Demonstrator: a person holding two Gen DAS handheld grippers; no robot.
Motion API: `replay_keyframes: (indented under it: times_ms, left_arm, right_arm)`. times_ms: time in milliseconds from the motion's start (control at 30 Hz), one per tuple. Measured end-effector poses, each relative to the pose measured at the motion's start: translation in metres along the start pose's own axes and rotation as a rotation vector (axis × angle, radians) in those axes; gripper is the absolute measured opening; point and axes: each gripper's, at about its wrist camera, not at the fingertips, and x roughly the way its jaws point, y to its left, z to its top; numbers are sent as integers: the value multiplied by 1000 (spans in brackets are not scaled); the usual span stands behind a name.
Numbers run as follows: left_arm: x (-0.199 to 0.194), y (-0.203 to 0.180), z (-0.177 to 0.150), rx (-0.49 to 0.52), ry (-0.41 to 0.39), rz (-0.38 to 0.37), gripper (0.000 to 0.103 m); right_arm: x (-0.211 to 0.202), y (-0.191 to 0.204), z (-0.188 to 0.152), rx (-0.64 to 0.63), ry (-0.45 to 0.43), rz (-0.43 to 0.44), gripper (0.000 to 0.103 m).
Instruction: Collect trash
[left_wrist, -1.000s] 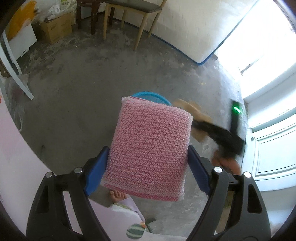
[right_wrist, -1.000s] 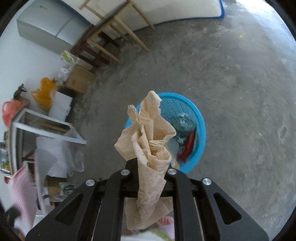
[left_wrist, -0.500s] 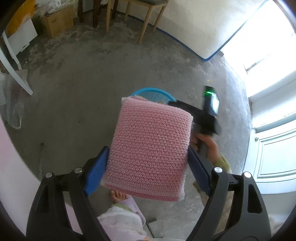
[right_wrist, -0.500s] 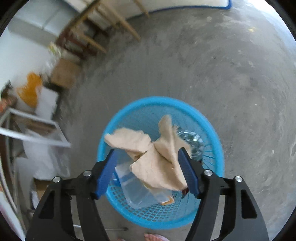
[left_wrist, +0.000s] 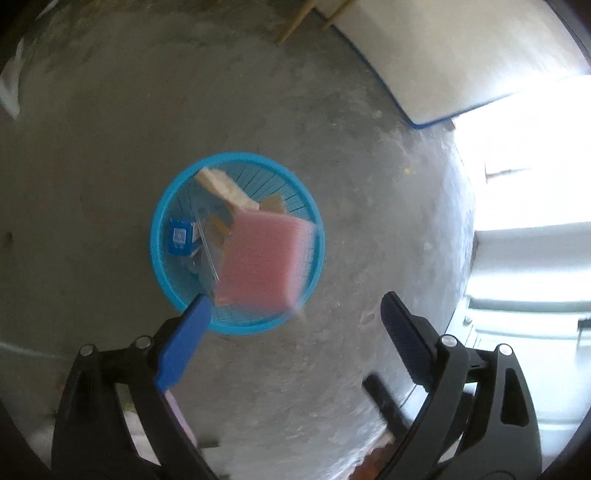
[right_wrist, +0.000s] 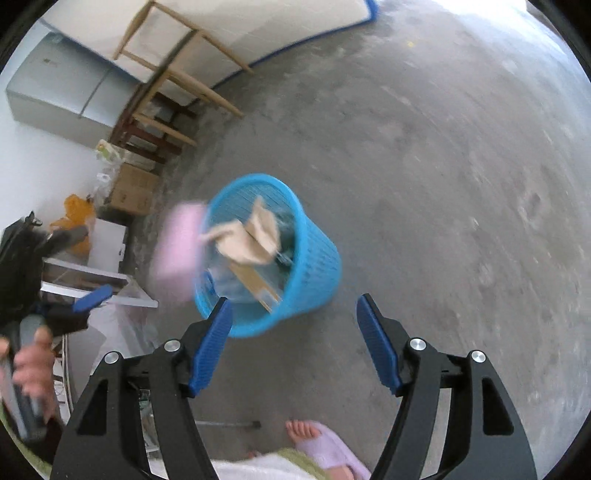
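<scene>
A blue plastic basket (left_wrist: 162, 221) stands on the concrete floor; it also shows in the right wrist view (right_wrist: 317, 258). A pink sponge (left_wrist: 262, 262) is in mid-air, blurred, over the basket's near rim; it shows in the right wrist view (right_wrist: 177, 251) at the basket's left edge. Crumpled tan paper (right_wrist: 247, 232) lies in the basket, also visible in the left wrist view (left_wrist: 225, 188), with a blue carton (left_wrist: 179, 238) and clear plastic. My left gripper (left_wrist: 295, 328) is open and empty above the basket. My right gripper (right_wrist: 293, 321) is open and empty, near the basket.
Wooden chairs (right_wrist: 166, 85), a grey cabinet (right_wrist: 62, 88), cardboard boxes (right_wrist: 133, 188) and an orange bag (right_wrist: 75, 210) line the far left wall. A white frame (right_wrist: 99, 280) stands at left. A person's foot (right_wrist: 317, 439) is below. A bright window (left_wrist: 528, 155) is at right.
My left gripper has opened and let go of the pink sponge, which is dropping toward the basket. My right gripper has opened wider and pulled back; the tan paper now lies in the basket.
</scene>
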Motion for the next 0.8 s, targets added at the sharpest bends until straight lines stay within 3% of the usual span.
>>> replay_keyframes:
  times_ms: [233, 400, 533, 633, 800]
  left_arm:
    - [-31, 6, -22, 10, -40, 21, 89]
    - [-94, 1, -49, 105, -134, 32, 89]
    - [-155, -8, -84, 211, -238, 20, 89]
    - [-213, -7, -130, 284, -364, 48, 89]
    - [-286, 14, -204, 286, -557, 147, 92]
  right_arm:
    - [-21, -21, -24, 18, -14, -23, 68]
    - [-39, 1, -27, -28, -45, 12, 68]
    - [-70, 41, -35, -144, -96, 51, 68]
    - [-100, 77, -45, -262, -138, 77, 68]
    - [-166, 149, -89, -543, -252, 99, 86]
